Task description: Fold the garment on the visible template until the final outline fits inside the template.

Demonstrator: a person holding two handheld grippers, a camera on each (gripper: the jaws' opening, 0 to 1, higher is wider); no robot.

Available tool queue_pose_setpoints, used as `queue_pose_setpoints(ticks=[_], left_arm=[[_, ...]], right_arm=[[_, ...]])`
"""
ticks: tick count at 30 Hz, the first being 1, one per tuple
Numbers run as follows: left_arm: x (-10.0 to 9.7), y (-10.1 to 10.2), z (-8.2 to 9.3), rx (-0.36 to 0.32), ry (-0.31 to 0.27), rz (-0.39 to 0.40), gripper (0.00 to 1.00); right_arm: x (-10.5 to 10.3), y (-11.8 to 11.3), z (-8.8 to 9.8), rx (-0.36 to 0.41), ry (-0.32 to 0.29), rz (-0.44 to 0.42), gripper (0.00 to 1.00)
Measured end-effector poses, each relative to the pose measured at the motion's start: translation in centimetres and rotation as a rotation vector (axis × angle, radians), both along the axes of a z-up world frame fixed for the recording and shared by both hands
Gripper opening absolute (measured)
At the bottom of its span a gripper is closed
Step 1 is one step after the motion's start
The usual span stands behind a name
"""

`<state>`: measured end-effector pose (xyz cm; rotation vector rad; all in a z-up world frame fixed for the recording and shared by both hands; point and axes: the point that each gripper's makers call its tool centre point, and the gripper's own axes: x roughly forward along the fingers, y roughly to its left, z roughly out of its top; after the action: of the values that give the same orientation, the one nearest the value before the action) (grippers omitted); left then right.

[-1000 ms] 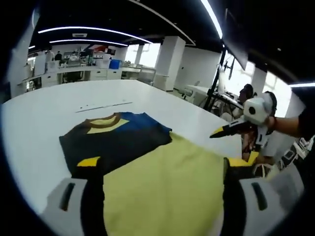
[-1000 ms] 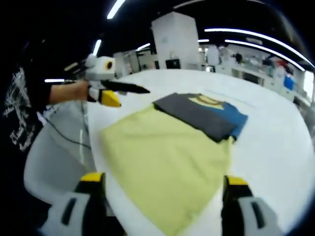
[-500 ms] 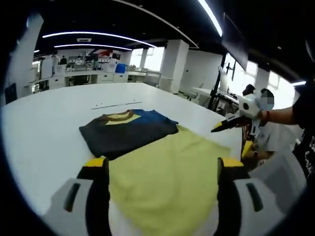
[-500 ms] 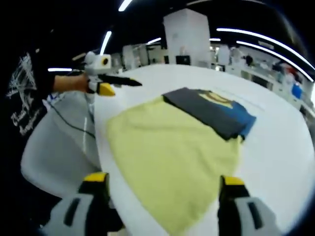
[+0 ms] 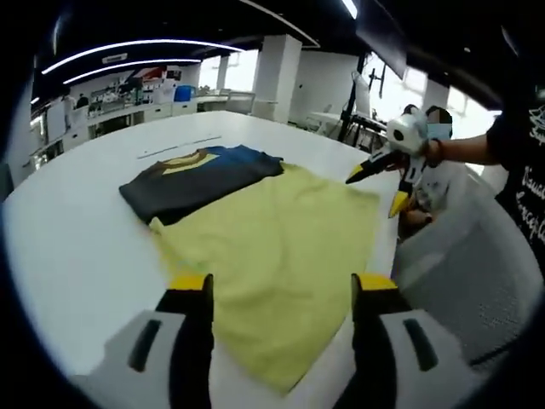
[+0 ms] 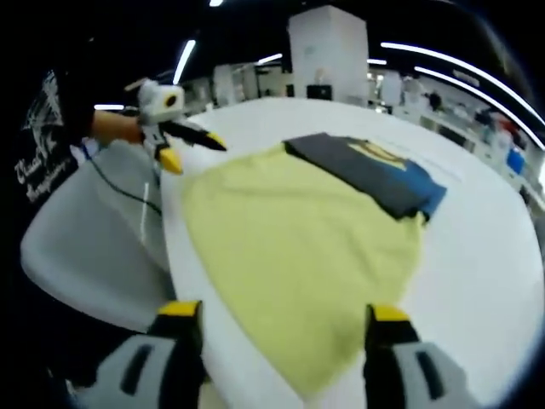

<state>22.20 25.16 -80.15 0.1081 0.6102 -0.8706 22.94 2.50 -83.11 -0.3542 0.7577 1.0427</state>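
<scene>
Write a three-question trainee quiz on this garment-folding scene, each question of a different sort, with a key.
1. True or false: the left gripper is clamped on the yellow garment.
2. Multiple choice: the folded dark piece lies
A. on top of the middle of the yellow garment
B. at the yellow garment's far edge
C. hanging off the white table
3. Fill in: in the right gripper view, the right gripper has its jaws ____, spread on either side of the garment's near corner.

Key: 1 false, its jaws stand apart with nothing between them; 2 B; 3 open.
</scene>
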Motion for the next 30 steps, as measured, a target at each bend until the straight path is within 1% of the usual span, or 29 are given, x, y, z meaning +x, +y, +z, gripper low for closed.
queue_pose_setpoints(ticks=[2,5,9,11,15,16,20,24,26,27,28,30], left_arm=[[-0.6,0.1,-0.4,0.02,-0.002,-0.023,0.59],[-1.2,0.4,-1.0,0.046,0.007,-0.04,0.57],[-1.7,0.6,-1.4,0.057,0.024,-0.044,0.54],[-2.2,0.6,-1.8,0.086,0.019,-0.067,0.53],[-2.3,0.9,-2.2,0.116,0.019,-0.078,0.48],[-2.3,1.0,-2.2,0.13,0.015,-0.084,0.47],[-2.9,1.0,-2.3,0.142,0.006,-0.112,0.47],[-3.2,1.3,-2.8,0.166,0.016,-0.12,0.43],[-3.3,1.3,-3.0,0.189,0.006,-0.133,0.41],[-3.1,1.4,-3.0,0.21,-0.017,-0.145,0.39],[-3.2,1.3,-3.0,0.223,-0.028,-0.162,0.38],[-3.2,1.2,-3.0,0.212,-0.022,-0.156,0.37]], right_arm=[[-0.1,-0.2,-0.2,-0.008,-0.005,0.007,0.7],[-0.1,-0.3,-0.4,-0.013,-0.004,0.011,0.67],[-0.2,-0.4,-0.5,-0.023,-0.009,0.022,0.61],[-0.2,-0.5,-0.6,-0.027,-0.011,0.025,0.59],[-0.2,-0.9,-1.0,-0.047,-0.012,0.029,0.55],[-0.3,-1.0,-1.0,-0.053,-0.012,0.031,0.54],[-0.5,-1.2,-1.1,-0.071,-0.024,0.044,0.52],[-0.5,-1.5,-1.3,-0.083,-0.032,0.04,0.45],[-0.6,-1.8,-1.6,-0.109,-0.039,0.05,0.44],[-0.6,-2.0,-1.8,-0.138,-0.049,0.067,0.43],[-0.7,-2.1,-1.8,-0.145,-0.052,0.071,0.43],[-0.7,-2.0,-1.7,-0.139,-0.053,0.071,0.42]])
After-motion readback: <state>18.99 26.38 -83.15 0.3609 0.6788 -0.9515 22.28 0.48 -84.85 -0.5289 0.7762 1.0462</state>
